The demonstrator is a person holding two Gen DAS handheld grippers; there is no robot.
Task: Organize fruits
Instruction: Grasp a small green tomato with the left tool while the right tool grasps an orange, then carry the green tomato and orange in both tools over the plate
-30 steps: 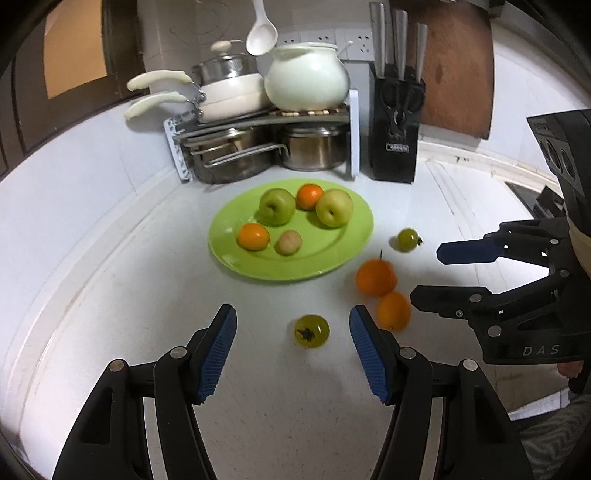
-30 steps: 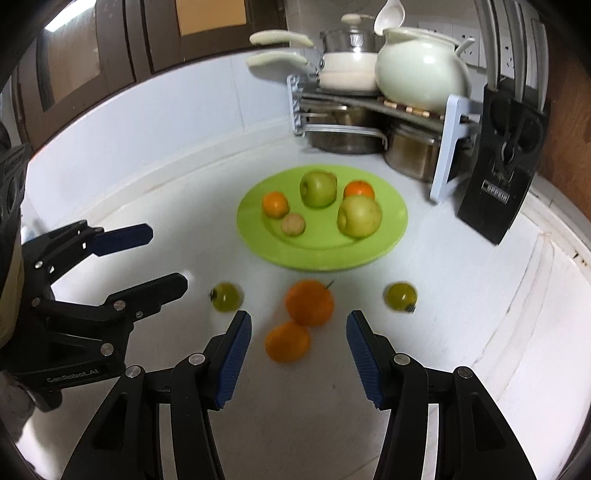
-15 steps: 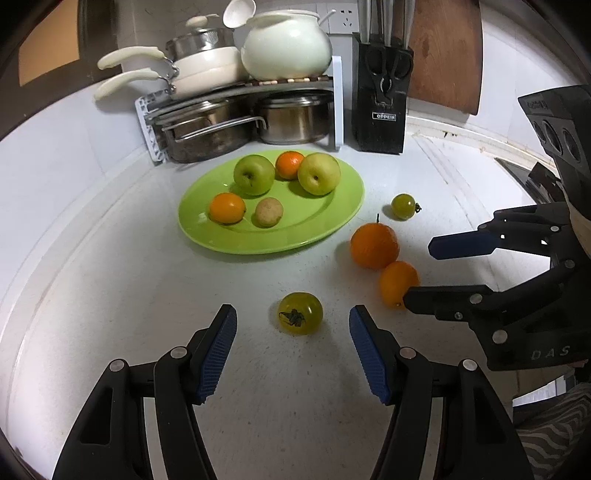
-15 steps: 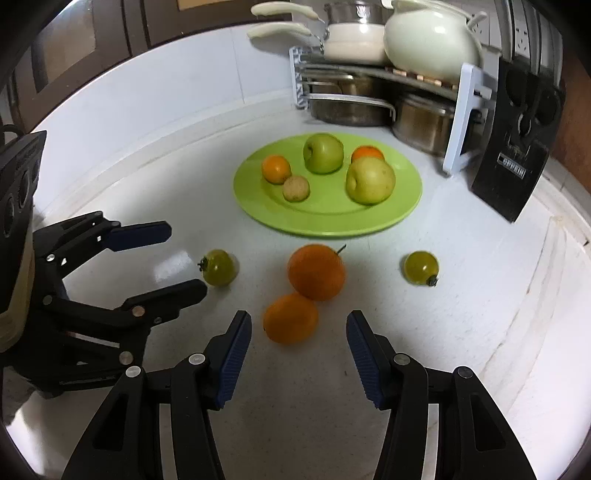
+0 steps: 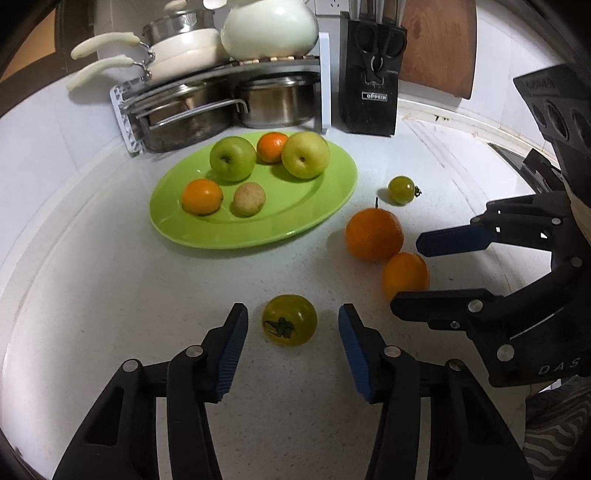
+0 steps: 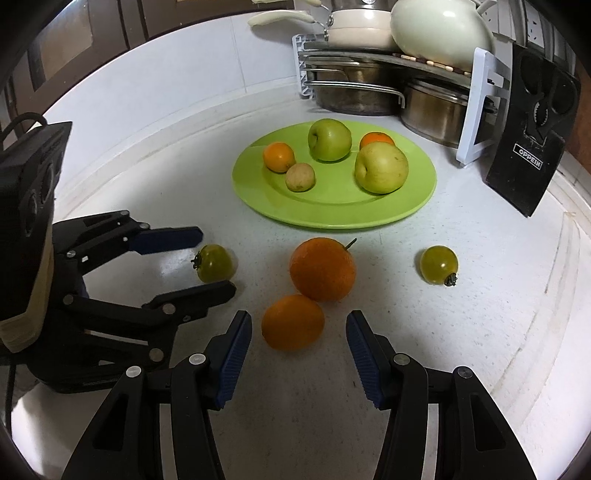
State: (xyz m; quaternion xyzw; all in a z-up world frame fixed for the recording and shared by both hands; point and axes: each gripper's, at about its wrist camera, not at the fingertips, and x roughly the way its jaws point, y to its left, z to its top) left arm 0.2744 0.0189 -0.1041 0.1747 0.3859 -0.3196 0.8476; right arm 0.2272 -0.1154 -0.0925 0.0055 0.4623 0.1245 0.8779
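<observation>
A green tomato (image 5: 290, 319) lies on the white counter between the pads of my left gripper (image 5: 291, 308). Its jaws are closing, with a gap still showing on each side. A small orange (image 6: 291, 321) sits just ahead of my right gripper (image 6: 299, 314), which is open and not touching it. A larger orange (image 6: 322, 268) rests against the small one, and a second green tomato (image 6: 439, 264) lies to its right. The green plate (image 5: 258, 232) behind holds two green apples, two small oranges and a brownish fruit.
Behind the plate stands a rack of steel pots (image 5: 221, 107) with a white pot (image 5: 269, 29) on top. A black knife block (image 5: 369, 85) and a wooden board (image 5: 439, 44) stand at the back right. The two grippers are close side by side.
Both grippers have come down closer to the counter and the loose fruit. The left jaws have narrowed around the green tomato. The right jaws keep the same width.
</observation>
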